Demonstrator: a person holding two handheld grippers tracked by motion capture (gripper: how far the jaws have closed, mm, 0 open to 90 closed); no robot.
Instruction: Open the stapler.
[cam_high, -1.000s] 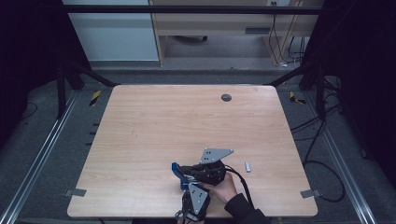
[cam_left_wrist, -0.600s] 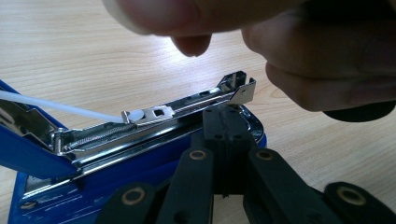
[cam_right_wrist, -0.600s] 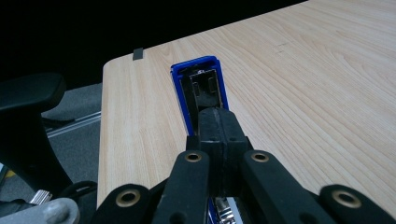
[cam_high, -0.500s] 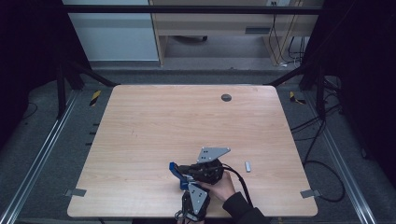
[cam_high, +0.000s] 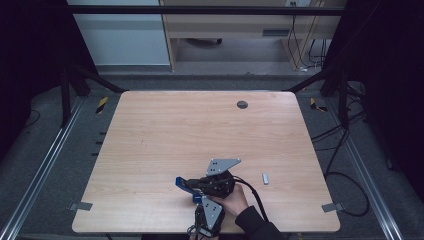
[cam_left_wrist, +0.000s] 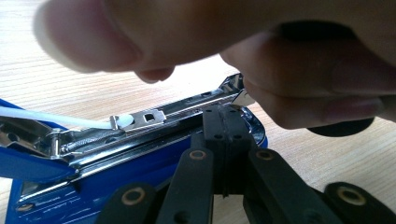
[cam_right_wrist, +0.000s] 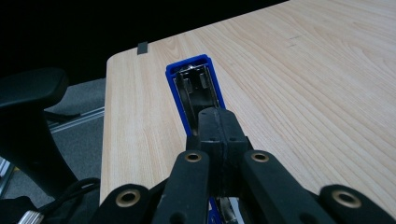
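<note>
Near the table's (cam_high: 150, 150) front edge, blue stapler (cam_high: 186, 184) unmoved since before.

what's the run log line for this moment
stage: stapler opened | left gripper: jaws shut at its metal rail | right gripper: jaws shut over stapler | staple strip: lying on table

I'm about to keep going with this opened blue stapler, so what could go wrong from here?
1. The left gripper has its jaws shut against the stapler's open metal rail; a slip could bend it.
2. Bare fingers sit right at the rail's tip, so they could get pinched.
3. The staple strip lies loose nearby and could be knocked away.
</note>
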